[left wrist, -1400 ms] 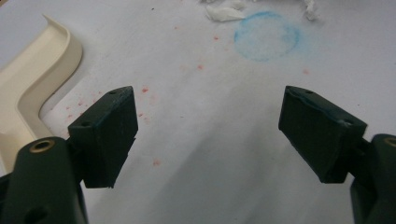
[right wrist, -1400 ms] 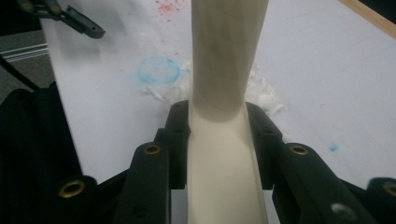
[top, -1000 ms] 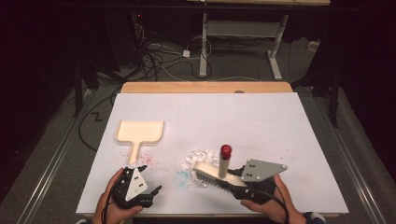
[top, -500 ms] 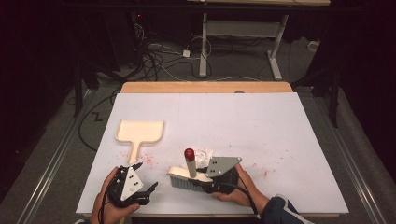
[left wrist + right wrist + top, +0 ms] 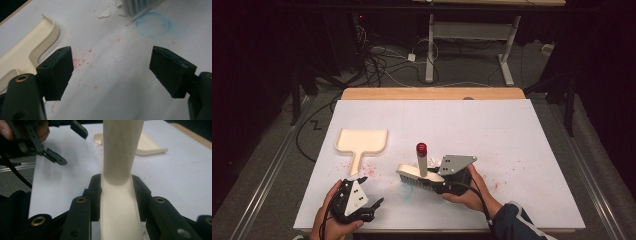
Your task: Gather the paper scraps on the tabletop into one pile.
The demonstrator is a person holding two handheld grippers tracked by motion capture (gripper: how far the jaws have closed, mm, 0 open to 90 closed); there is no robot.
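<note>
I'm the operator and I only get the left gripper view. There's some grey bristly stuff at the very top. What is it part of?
Observer: It's the bristles of a cream plastic hand brush with an upright handle and a red cap on top.
Operator: Who's holding the brush?
Observer: The right gripper is shut on it, with its black fingers clamped on both sides of the cream back.
Operator: Is anything in the dustpan yet?
Observer: From above, the cream plastic dustpan looks empty. It lies flat on the white table, and its handle points toward the left gripper.
</note>
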